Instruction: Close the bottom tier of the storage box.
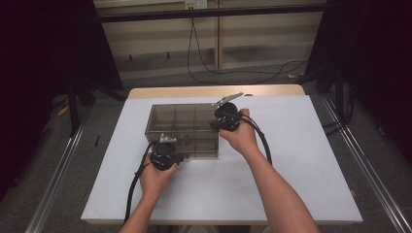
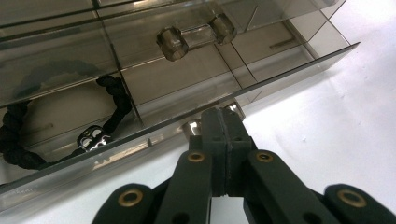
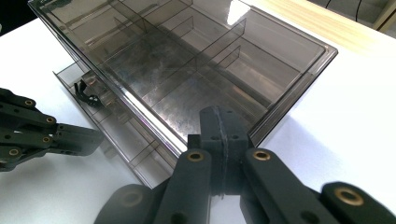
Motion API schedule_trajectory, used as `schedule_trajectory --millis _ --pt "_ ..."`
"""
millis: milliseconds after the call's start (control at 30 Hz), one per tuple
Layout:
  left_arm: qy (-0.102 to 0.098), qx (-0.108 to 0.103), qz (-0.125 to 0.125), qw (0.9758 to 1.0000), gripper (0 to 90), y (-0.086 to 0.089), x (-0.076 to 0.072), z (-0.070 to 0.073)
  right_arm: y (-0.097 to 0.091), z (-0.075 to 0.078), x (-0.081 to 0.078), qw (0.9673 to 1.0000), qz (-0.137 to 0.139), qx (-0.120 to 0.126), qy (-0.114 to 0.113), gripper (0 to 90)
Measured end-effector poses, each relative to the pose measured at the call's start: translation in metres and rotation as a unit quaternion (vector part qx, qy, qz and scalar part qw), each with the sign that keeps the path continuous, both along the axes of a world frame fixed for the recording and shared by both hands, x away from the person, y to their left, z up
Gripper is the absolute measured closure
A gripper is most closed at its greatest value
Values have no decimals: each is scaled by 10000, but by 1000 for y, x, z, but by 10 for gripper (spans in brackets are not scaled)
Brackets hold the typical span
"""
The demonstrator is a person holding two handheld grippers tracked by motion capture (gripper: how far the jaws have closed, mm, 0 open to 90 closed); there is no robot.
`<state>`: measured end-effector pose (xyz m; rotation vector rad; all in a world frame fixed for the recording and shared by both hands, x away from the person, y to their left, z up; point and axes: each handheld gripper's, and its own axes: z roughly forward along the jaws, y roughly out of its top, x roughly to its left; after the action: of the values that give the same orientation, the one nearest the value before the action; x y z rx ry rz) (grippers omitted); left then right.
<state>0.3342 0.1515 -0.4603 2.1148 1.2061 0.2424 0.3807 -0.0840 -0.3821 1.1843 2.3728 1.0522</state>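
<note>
Risk first: pulled too far or at a slant, drawer (image 2: 299,58) likely to jam in smoky clear box (image 1: 182,119) or slide out altogether, spilling black braided bracelet (image 2: 119,98) onto desk (image 1: 301,160). Judged likely to come from a poor hold. Left hand-held gripper (image 2: 224,119) sat with jaws pressed together, tips right at the shiny fitting on the drawer's front lip. Could not tell whether anything was actually pinched between them, so a slip off the lip stayed possible. Second hazard: whole box dragged toward 6 o'clock instead of the drawer alone, if the bracing at its 3 o'clock side failed. Right hand-held gripper (image 3: 219,119) also had jaws together and empty, nose against the box's near rim, not clamped on it. Found box at the desk's centre in the high view, left hand-held gripper (image 1: 169,143) at its 6 to 7 o'clock edge, right hand-held gripper (image 1: 218,122) at 3 o'clock. Got from the left gripper view what the high view blurred: bracelet lying in the drawer's compartment toward 9 o'clock, its metal clasp against the front wall, plus a clear bar handle (image 2: 196,36) higher up. Showed more plainly in the right gripper view: empty dividers under the lid, drawer jutting out below.
</note>
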Motion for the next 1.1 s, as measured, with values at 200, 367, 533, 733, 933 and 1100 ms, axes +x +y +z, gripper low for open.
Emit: schedule_trajectory --millis 200,367,533,733,933,1100 --pt "-42 12 28 10000 900 -1 1 0 0 0 0 10000 -5 12 7 900" --pt "-46 22 14 10000 900 -1 2 0 0 0 0 10000 -6 11 8 900" --pt "-85 14 29 10000 900 -2 2 -1 0 0 0 10000 -10 0 2 900" --pt "-103 0 59 9999 900 -3 2 -1 0 0 0 10000 -15 6 6 900" --pt "-144 42 57 9999 900 -2 3 -1 0 0 0 10000 -16 1 2 900" --pt "-144 -1 91 9999 900 -3 4 -2 0 0 0 10000 -17 3 5 900"
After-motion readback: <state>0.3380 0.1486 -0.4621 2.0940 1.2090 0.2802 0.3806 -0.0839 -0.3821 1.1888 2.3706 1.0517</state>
